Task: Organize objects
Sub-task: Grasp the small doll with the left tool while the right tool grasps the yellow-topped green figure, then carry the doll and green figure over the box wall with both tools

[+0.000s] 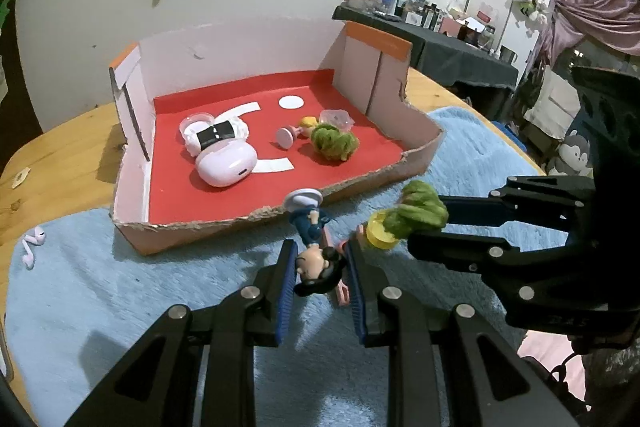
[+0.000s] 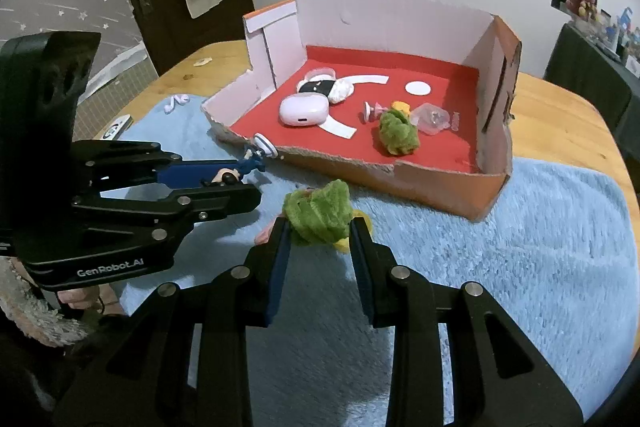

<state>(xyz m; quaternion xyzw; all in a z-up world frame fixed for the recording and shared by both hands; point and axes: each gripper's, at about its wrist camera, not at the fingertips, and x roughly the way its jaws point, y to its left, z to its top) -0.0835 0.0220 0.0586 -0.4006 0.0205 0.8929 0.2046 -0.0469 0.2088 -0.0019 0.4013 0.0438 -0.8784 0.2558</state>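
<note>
My left gripper [image 1: 320, 247] is shut on a small figurine [image 1: 314, 227] with dark hair, a blue outfit and a white round base, held just above the blue fuzzy mat [image 1: 120, 287]. My right gripper [image 2: 319, 223] is shut on a green fuzzy toy [image 2: 320, 213] with a yellow part under it. Both hang side by side in front of the torn cardboard box [image 1: 260, 215] with a red floor. In the right wrist view my left gripper [image 2: 244, 181] shows at the left with the figurine [image 2: 240, 171]. In the left wrist view my right gripper [image 1: 424, 223] shows at the right with the toy [image 1: 420, 213].
Inside the box [image 2: 400, 179] lie a pink earbud case [image 1: 226, 161], a white and black item [image 1: 212, 133], a second green fuzzy toy [image 1: 334, 141], a small pink stand [image 1: 286, 137] and a clear capsule [image 1: 336, 117]. Two loose earbuds [image 1: 32, 247] rest at the mat's left edge on the wooden table [image 1: 60, 155].
</note>
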